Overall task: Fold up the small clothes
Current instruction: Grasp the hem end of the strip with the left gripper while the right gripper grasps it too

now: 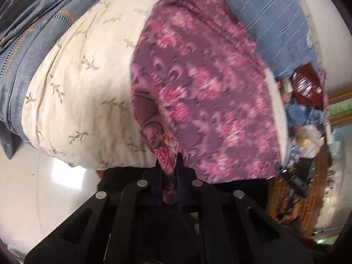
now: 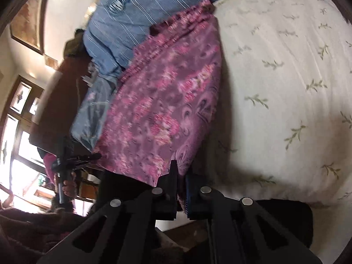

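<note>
A purple garment with pink flowers [image 1: 198, 92] hangs stretched over the cream bedsheet [image 1: 83, 92]. My left gripper [image 1: 169, 167] is shut on its near corner, cloth bunched between the fingers. In the right wrist view the same garment [image 2: 162, 110] runs away from me, and my right gripper [image 2: 180, 176] is shut on its other near corner. The left gripper [image 2: 66, 165] shows at the garment's far left corner in the right wrist view. Both views are motion-blurred.
A blue striped cloth [image 1: 268, 17] lies at the far end of the bed, also in the right wrist view [image 2: 136, 22]. A grey patterned blanket [image 1: 28, 50] lies on the left. A cluttered wicker stand [image 1: 305, 154] stands beside the bed. A window [image 2: 15, 118] is at left.
</note>
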`<action>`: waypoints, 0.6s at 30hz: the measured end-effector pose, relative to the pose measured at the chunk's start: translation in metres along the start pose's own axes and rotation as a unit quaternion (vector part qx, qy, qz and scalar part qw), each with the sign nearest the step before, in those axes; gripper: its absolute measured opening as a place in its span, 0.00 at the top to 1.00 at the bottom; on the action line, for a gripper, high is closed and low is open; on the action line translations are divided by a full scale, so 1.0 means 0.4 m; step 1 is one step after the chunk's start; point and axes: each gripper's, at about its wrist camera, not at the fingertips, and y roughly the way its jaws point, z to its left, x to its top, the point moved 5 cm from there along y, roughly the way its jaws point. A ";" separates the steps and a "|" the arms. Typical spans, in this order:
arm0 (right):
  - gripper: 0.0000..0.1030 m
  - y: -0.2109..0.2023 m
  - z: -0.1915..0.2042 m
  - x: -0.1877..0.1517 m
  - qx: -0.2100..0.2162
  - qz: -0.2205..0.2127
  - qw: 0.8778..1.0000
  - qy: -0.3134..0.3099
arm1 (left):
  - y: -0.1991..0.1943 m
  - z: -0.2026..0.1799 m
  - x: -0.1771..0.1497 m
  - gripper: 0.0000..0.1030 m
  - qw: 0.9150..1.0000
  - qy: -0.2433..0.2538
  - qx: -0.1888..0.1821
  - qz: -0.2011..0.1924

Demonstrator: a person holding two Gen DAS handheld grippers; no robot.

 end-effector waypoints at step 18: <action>0.95 -0.049 0.085 0.172 0.065 -0.090 0.994 -0.007 | -0.087 -0.093 0.202 0.94 0.992 -0.028 -0.071 -0.099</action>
